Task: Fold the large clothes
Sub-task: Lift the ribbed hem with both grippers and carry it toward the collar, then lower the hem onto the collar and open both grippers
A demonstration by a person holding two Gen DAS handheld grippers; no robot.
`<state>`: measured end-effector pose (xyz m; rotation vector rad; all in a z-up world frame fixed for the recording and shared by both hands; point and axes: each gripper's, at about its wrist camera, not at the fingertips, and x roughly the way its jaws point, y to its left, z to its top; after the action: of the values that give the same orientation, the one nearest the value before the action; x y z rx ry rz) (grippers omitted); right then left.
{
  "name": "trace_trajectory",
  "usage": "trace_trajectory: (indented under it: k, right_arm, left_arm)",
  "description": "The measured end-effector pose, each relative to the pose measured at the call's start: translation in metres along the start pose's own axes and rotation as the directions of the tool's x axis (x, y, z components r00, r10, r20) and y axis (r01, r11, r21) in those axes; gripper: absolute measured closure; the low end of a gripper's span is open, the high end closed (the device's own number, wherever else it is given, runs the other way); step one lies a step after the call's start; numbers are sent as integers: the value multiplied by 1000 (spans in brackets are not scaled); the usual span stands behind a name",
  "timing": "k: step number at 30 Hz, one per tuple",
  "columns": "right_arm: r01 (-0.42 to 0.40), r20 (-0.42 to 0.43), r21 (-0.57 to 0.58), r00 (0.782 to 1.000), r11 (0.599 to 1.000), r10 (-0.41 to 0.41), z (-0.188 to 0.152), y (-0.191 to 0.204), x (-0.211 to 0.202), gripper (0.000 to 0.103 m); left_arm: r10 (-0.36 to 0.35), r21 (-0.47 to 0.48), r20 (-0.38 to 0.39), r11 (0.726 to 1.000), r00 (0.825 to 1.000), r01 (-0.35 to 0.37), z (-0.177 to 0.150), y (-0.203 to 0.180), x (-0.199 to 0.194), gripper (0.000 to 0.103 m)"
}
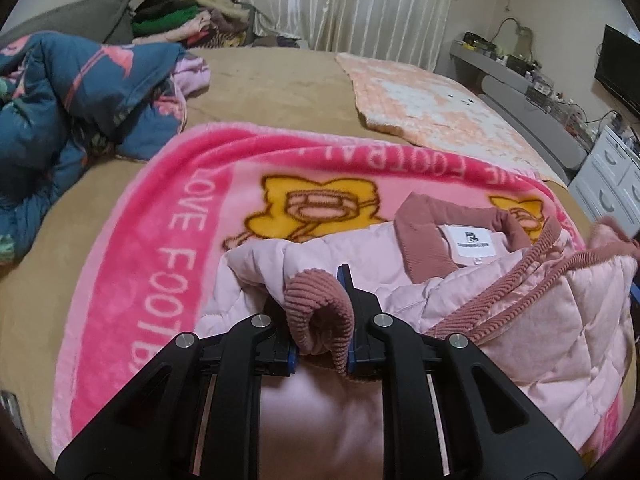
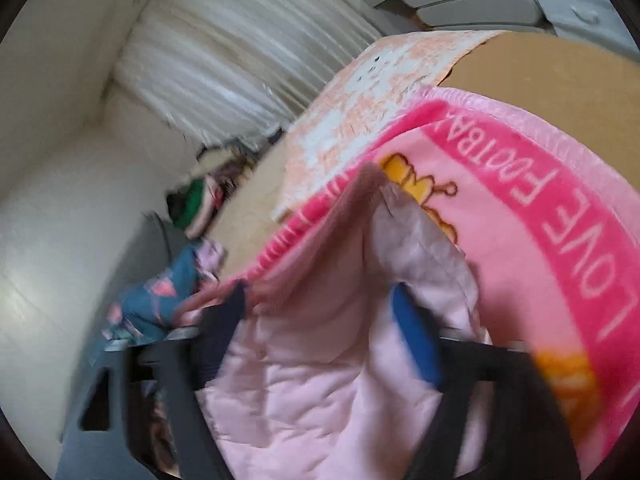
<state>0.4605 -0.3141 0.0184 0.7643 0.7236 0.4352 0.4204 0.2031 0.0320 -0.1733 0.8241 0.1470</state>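
A light pink quilted jacket (image 1: 500,312) with dusty-rose corduroy collar and trim lies on a pink blanket (image 1: 168,264) on the bed. My left gripper (image 1: 320,312) is shut on the jacket's corduroy cuff (image 1: 320,308), near the jacket's left side. In the blurred, tilted right wrist view, my right gripper (image 2: 320,300) has pink jacket fabric (image 2: 312,380) bunched between its fingers (image 2: 416,336), which stand fairly wide; the fabric hangs lifted above the blanket (image 2: 560,260).
The bed has a tan cover (image 1: 272,84). A blue flowered quilt (image 1: 60,92) lies at the left, a peach-and-white blanket (image 1: 432,104) at the far right, a clothes pile (image 1: 180,20) at the back. White drawers (image 1: 608,184) stand beside the bed on the right.
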Motion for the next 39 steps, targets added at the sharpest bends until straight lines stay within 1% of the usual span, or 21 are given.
trace_trajectory:
  k: [3, 5, 6, 7, 8, 9, 10, 11, 12, 14, 16, 17, 19, 20, 22, 24, 25, 28, 35, 38, 39]
  right_arm:
    - [70, 33, -162, 997, 984, -66, -22, 23, -20, 21]
    - [149, 35, -331, 989, 932, -146, -52, 45, -27, 20]
    - [180, 40, -411, 983, 894, -179, -71, 55, -26, 20]
    - [193, 33, -491, 979, 849, -203, -91, 64, -24, 20]
    - [211, 25, -557, 971, 804, -237, -110, 69, -17, 20]
    - [243, 18, -618, 955, 748, -296, -126, 74, -5, 20]
    - [268, 5, -658, 936, 703, -352, -137, 74, 9, 20]
    - [287, -7, -679, 917, 675, -398, -144, 72, 23, 19]
    - [304, -18, -686, 901, 661, -433, -146, 69, 36, 18]
    - [330, -19, -671, 888, 665, -460, -142, 63, 57, 14]
    - [332, -61, -624, 882, 707, -468, -128, 55, 79, 12]
    - [332, -71, -605, 883, 723, -465, -121, 52, 87, 11]
    - [336, -84, -594, 877, 731, -472, -115, 50, 102, 9]
    - [340, -87, -593, 874, 730, -478, -112, 50, 107, 8]
    - [345, -99, -584, 868, 734, -487, -106, 50, 118, 8]
    - [351, -117, -568, 861, 744, -496, -100, 54, 123, 7]
    - [354, -123, -568, 856, 743, -502, -98, 55, 127, 7]
    - [365, -131, -565, 846, 740, -517, -91, 56, 138, 6]
    - [401, -119, -527, 838, 749, -532, -81, 51, 154, 4]
    - [414, -115, -522, 832, 746, -542, -78, 48, 153, 4]
    - [412, -112, -521, 835, 748, -538, -77, 50, 151, 4]
  left_arm:
    - [-19, -34, -1, 999, 1000, 19, 0, 5, 7, 92]
    - [-38, -50, 3, 998, 999, 38, 2, 5, 7, 90]
    - [-48, -60, 8, 997, 999, 49, 4, 5, 5, 88]
    - [-63, -71, 13, 995, 998, 64, 6, 5, 1, 82]
    - [-81, -84, 22, 993, 997, 82, 8, 5, -3, 71]
    - [-104, -100, 37, 989, 994, 107, 10, 5, -11, 64]
    - [-111, -108, 57, 987, 992, 117, 13, 4, -18, 40]
    - [-99, -109, 80, 988, 992, 107, 16, 2, -27, 24]
    - [-68, -99, 107, 992, 992, 79, 18, -1, -37, 22]
    - [-69, -64, 134, 995, 989, 78, 19, -9, -56, 21]
    - [-90, 12, 122, 996, 988, 89, 6, -26, -71, 20]
    - [-101, 64, 93, 993, 990, 96, -7, -37, -72, 20]
    - [-120, 132, 32, 985, 992, 115, -29, -53, -65, 20]
    - [-120, 168, -22, 978, 993, 122, -44, -64, -52, 20]
    - [-92, 191, -82, 976, 992, 106, -60, -75, -26, 20]
    - [-51, 185, -100, 980, 994, 69, -62, -78, -1, 15]
    - [-27, 173, -102, 984, 994, 44, -58, -78, 11, 8]
    - [-11, 100, -126, 995, 992, 24, -39, -73, 41, 8]
    - [7, 26, -124, 1000, 992, -4, -11, -55, 80, 8]
    - [5, 17, -118, 1000, 993, -3, -7, -56, 83, 8]
    - [-3, 13, -108, 1000, 994, 5, -8, -54, 78, 8]
